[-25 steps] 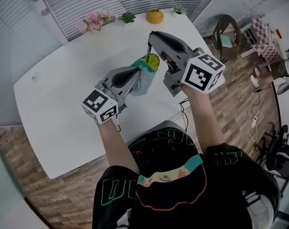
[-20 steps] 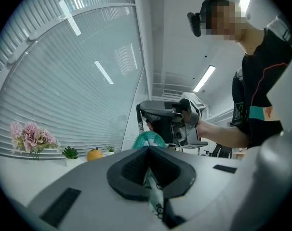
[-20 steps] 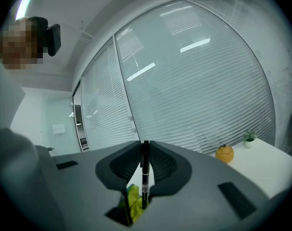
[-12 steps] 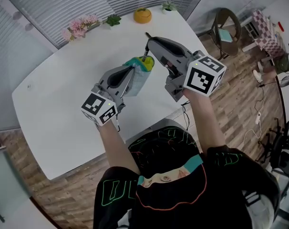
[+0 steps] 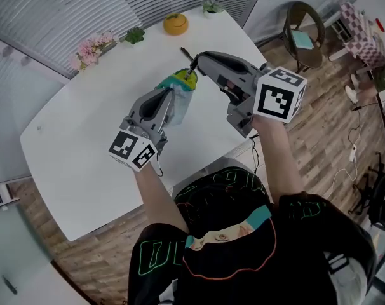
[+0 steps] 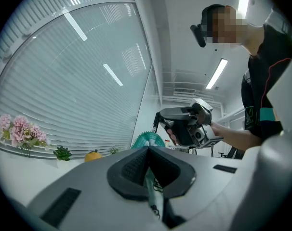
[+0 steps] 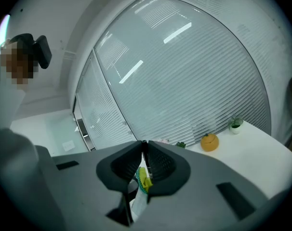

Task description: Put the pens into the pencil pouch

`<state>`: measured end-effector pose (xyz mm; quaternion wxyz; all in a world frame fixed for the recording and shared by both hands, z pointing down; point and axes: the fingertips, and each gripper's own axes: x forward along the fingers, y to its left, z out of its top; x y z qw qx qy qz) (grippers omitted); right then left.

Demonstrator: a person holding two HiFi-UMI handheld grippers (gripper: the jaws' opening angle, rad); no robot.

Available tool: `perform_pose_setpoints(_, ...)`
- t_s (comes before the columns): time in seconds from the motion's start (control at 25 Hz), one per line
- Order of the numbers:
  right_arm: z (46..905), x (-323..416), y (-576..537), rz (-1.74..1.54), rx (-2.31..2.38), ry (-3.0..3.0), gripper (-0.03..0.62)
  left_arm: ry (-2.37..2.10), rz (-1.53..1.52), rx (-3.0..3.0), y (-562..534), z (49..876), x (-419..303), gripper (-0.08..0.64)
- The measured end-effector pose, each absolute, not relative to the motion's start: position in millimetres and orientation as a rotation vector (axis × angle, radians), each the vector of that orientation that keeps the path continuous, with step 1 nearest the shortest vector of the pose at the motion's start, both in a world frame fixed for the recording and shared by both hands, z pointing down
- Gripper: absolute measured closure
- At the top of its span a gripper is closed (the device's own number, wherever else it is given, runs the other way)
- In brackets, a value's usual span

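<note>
This looks like an office meeting room. A large white rounded table (image 5: 72, 164) spreads under the fingers (image 5: 159, 103) of the left gripper (image 5: 174, 94), with white slatted blinds (image 5: 84, 5) on the glazed walls beyond them. Far past the fingertips stand a bunch of pink flowers (image 5: 89, 46), a small green succulent (image 5: 135, 35) and an orange pumpkin-shaped ornament (image 5: 175, 23). Right of the fingers are a wood-plank floor (image 5: 319, 119), trailing white cables (image 5: 337, 170) and a round dark chair (image 5: 294, 24), with long ceiling strip lights (image 6: 217, 73) above.

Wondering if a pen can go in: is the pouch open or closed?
Open: the pencil pouch in the left gripper shows yellow lining at its gaping mouth.
</note>
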<state>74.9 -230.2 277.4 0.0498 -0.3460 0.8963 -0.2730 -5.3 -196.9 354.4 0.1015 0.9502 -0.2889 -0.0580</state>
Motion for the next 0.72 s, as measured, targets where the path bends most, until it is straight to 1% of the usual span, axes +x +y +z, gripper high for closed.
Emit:
perform_pose_setpoints(0.16,297,88,-239,-0.921,-1.04,2.725,0.548,-0.875,-0.168,2.838,-200,355,5,0.561)
perform_pose_setpoints(0.44,313,100,-248,-0.904,-1.001,2.833,0.549,-0.9,-0.158,2.85,-203,358,15,0.561)
perform_pose_setpoints(0.72,331,108,-252,-1.012,-0.815,2.983,0.549,-0.891,-0.079,2.9,-207,350,54,0.563)
